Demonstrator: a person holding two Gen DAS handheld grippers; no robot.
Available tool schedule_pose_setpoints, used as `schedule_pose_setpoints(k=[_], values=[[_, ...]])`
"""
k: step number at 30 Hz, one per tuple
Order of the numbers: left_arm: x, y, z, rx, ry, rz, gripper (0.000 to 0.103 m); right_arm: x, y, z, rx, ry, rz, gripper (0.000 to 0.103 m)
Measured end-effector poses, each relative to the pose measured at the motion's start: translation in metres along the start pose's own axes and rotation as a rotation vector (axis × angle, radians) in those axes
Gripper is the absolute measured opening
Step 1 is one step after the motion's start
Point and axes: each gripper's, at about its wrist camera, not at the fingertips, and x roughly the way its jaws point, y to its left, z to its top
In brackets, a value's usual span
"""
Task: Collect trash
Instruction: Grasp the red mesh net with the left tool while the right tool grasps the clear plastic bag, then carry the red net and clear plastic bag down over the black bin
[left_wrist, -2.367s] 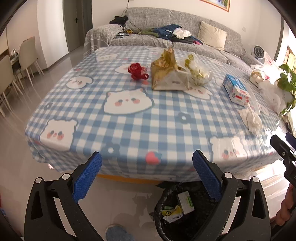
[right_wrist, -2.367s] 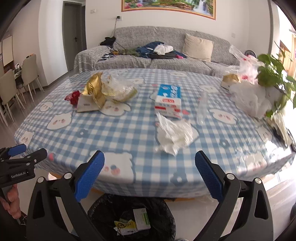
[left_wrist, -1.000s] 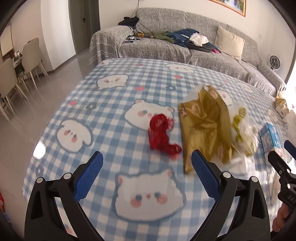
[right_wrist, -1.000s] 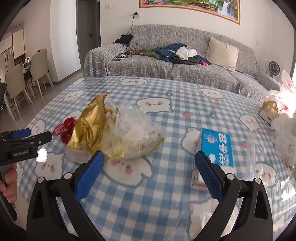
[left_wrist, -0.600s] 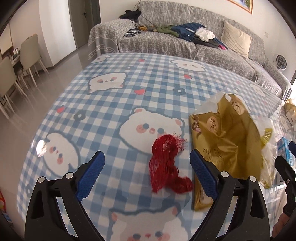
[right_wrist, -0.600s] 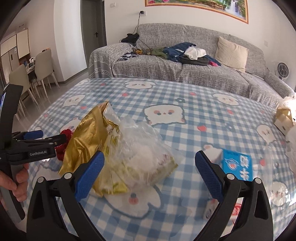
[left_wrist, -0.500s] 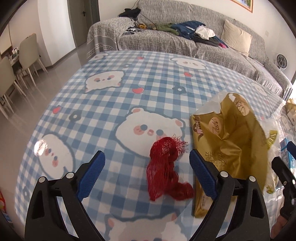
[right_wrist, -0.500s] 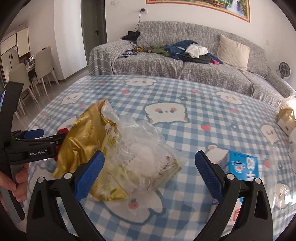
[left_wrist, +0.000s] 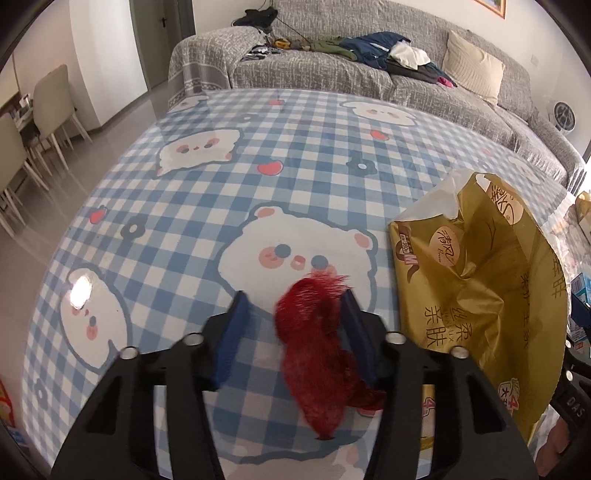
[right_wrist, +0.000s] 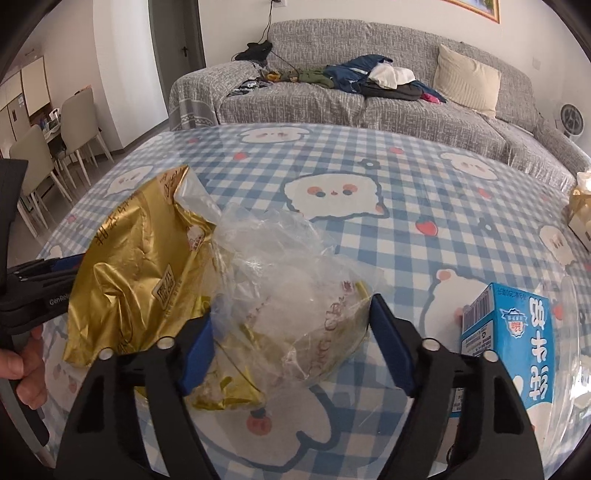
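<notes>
Blue-padded fingers (left_wrist: 232, 328) of the left gripper (left_wrist: 293, 332) have just been closing around a red mesh net bag (left_wrist: 317, 347). The net touches the right pad, while a gap shows beside the left pad, so the grasp is not yet firm. On the right gripper (right_wrist: 286, 350), jaws have likewise been closing; its fingers (right_wrist: 391, 350) bracket a crumpled clear plastic bag (right_wrist: 291, 291), both pads just at the bag's sides, though I cannot tell whether they press it.

By size: a grey fabric sofa (right_wrist: 369, 99) strewn with clothes runs along the far wall. Nearer lies the round table under a blue-and-white checked cloth with bear faces (left_wrist: 207, 192). Left of the clear bag, touching it, lies a torn gold foil wrapper printed with characters (right_wrist: 136, 273); in the left wrist view this wrapper (left_wrist: 476, 284) sits just right of the red net. A small blue-and-white carton (right_wrist: 517, 339) stands at the near right, apart from the clear bag. A person's hand (right_wrist: 26, 365) holds the left gripper's handle at the far left edge.
</notes>
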Motion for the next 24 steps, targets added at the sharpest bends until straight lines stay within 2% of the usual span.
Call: schedule_pose_setpoints(k=[2,11,16,24], values=[[-0.001,0.000,0.001,0.005,0.000,0.002,0.032,0.004,0.002,-0.001,-0.011,0.009,-0.018,0.065],[-0.003,0.000,-0.001,-0.008,-0.001,0.001,0.016,0.011,-0.001,-0.001,-0.001,0.028,-0.040,0.049],[-0.006,0.000,-0.002,-0.016,-0.005,-0.008,0.013,0.011,-0.003,-0.001,0.006,0.025,-0.036,0.042],[-0.017,-0.002,-0.003,-0.013,-0.016,-0.012,0.013,0.002,-0.003,-0.001,0.010,0.002,-0.041,0.040]])
